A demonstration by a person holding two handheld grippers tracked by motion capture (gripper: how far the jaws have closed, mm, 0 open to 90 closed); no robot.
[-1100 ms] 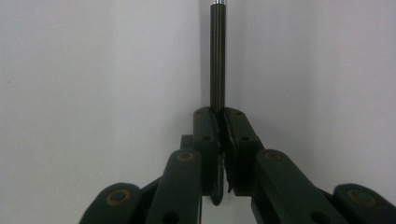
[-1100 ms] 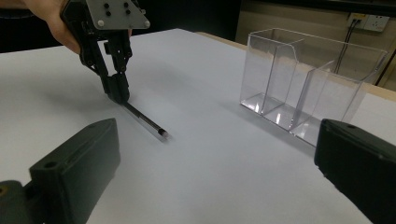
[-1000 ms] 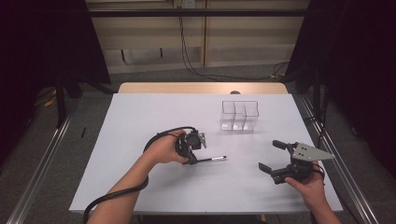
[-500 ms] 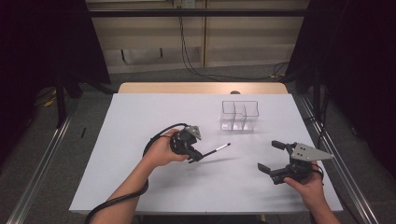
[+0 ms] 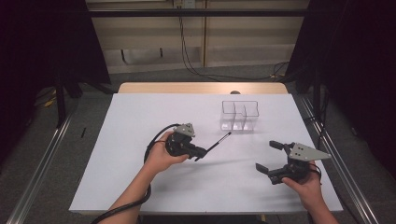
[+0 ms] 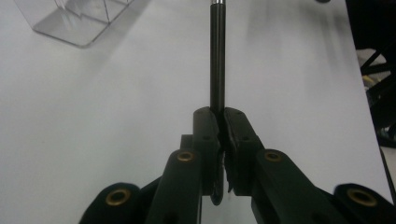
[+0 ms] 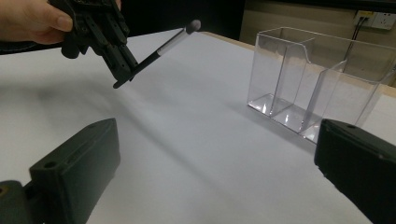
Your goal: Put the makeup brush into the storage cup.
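Note:
A slim black pen with a silver end is clamped in my left gripper, which is shut on its lower end. It is held above the white table and points up and right toward a clear plastic organizer. In the left gripper view the pen runs straight ahead from the closed jaws of the left gripper, with the organizer at the upper left. My right gripper hovers open and holds nothing at the table's front right. Its own view shows the pen and the organizer beyond its jaws.
The white table sheet spreads under both hands. The organizer has several upright compartments with nothing in them. Metal rails run along both table sides. A cable loops from the left gripper.
My left gripper has lifted the pen off the table and tilted its silver end up toward the organizer. The right gripper has stayed in place.

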